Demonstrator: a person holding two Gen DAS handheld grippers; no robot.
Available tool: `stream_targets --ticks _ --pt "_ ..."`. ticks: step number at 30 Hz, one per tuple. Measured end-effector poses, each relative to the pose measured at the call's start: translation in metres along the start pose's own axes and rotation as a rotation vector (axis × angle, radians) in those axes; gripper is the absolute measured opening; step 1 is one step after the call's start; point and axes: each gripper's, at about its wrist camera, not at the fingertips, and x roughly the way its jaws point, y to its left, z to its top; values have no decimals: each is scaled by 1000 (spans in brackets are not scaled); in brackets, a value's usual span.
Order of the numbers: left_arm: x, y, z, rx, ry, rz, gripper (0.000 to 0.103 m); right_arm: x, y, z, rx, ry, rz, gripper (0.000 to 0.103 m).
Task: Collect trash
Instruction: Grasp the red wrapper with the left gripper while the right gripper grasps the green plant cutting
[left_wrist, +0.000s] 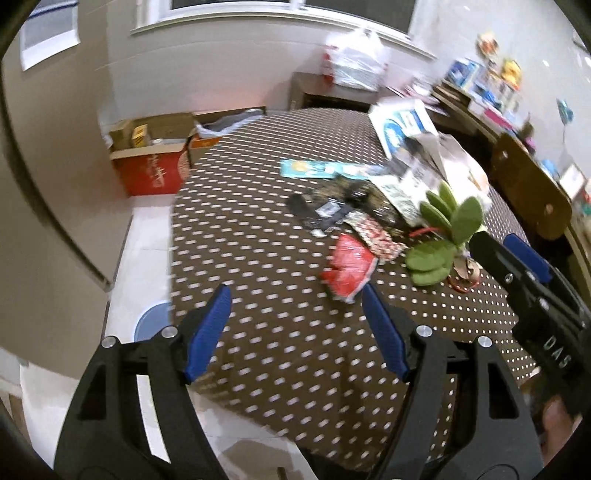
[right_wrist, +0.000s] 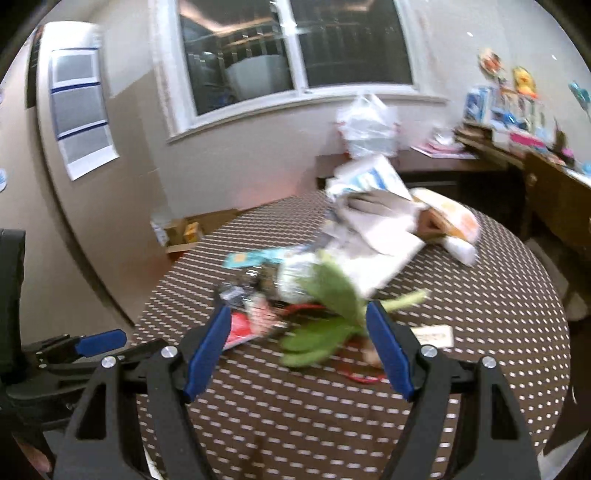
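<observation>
Both grippers gape wide and empty: left gripper (left_wrist: 297, 295) just short of a crumpled red foil wrapper (left_wrist: 349, 267), right gripper (right_wrist: 297, 315) around a green leafy sprig (right_wrist: 325, 332) on the dotted brown desk (right_wrist: 480, 332).

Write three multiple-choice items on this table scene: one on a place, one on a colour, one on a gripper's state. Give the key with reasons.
1. Where does the red wrapper lie?
A. on the table
B. on the floor
C. on the windowsill

2. What colour are the left gripper finger pads?
A. yellow
B. blue
C. white

3. How does the right gripper stand?
A. shut on the green leaves
B. shut on a wrapper
C. open, holding nothing

Key:
1 A, the wrapper rests on the dotted cloth, left of the leaves.
2 B, both pads show blue against the black frame.
3 C, its jaws stand wide apart, and the leaves lie on the table beyond them.
</observation>
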Motion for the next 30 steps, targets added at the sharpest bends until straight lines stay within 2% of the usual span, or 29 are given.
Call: stream_targets --ticks 8,12,14,16,17,18,21,22,24,30 --pt "33 -28 9 63 30 -15 71 29 -33 2 48 108 -17 74" --pt "47 -32 13 74 67 -30 41 45 -38 7 54 155 -10 74" --pt "49 -34 14 84 64 -40 38 54 -39 9 49 176 -15 74" --pt "51 -38 14 106 55 -49 29 62 -41 12 54 198 1 74" --pt "51 -37 14 105 51 -54 27 64 -41 13 53 204 4 69" --pt "50 -37 14 100 50 -59 26 67 -40 13 47 217 5 54" --pt "45 -32 12 81 40 -69 24 72 -38 12 36 242 31 30" --pt "42 -31 11 77 35 -70 24 71 -38 11 33 243 34 26" --pt "35 -27 10 64 21 -74 23 66 -37 11 33 232 39 21" --pt "3 -8 9 12 -51 -89 22 23 -34 17 55 135 78 19"
